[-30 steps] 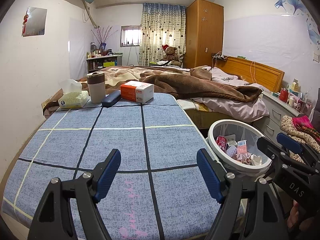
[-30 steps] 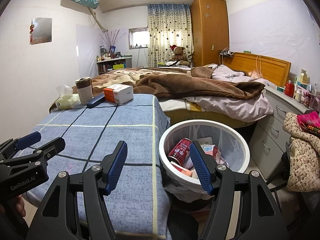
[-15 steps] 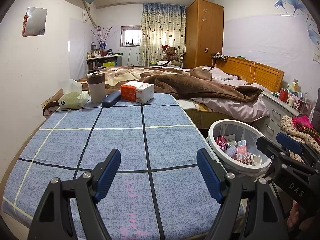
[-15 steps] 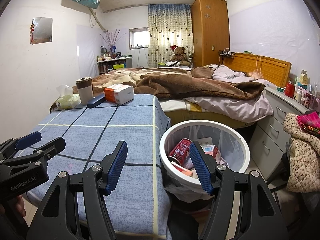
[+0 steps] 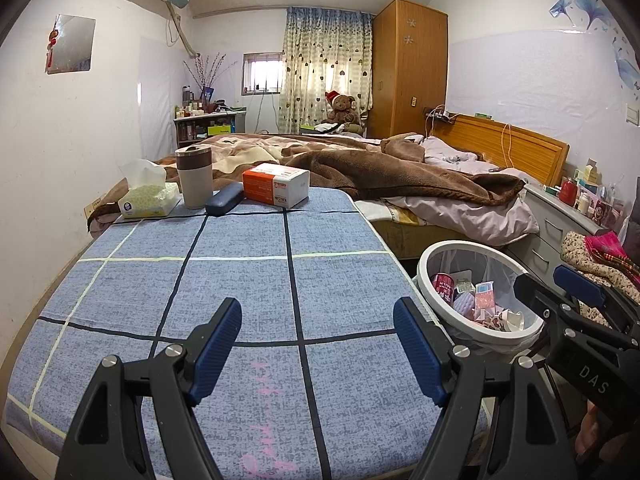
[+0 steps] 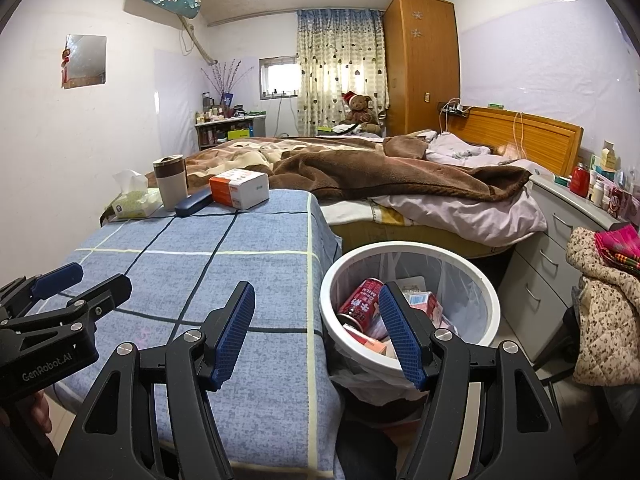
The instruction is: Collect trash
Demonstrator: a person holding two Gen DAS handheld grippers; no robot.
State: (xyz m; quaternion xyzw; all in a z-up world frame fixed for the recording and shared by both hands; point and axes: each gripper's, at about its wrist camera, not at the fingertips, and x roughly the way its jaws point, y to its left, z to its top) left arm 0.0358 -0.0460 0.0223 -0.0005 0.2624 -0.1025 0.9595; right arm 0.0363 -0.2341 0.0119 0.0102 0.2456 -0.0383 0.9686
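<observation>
Blue-checked cloth covers the worktop [image 5: 240, 280], whose near half carries nothing. Left gripper [image 5: 318, 344] and right gripper [image 6: 318, 330] both hang with fingers spread, pinching nothing. White wastebasket [image 6: 490, 304] stands on the floor at 3 o'clock of the worktop, touching its edge; trash inside includes a red can [image 6: 358, 306] and pink cartons [image 5: 484, 300]. At 12 o'clock sit a tissue pack [image 5: 148, 200], tumbler [image 5: 195, 176], dark spectacle case [image 5: 224, 199] and orange-white box [image 5: 276, 184].

Judgement: collection looks almost done; the far items appear to be keepers. If any piece remains, approach low and release it over the basket mouth.

Writing: "GenRobot.AI" on the left gripper's body, "DAS" on the right; box label partly legible, perhaps "KAILIN".
</observation>
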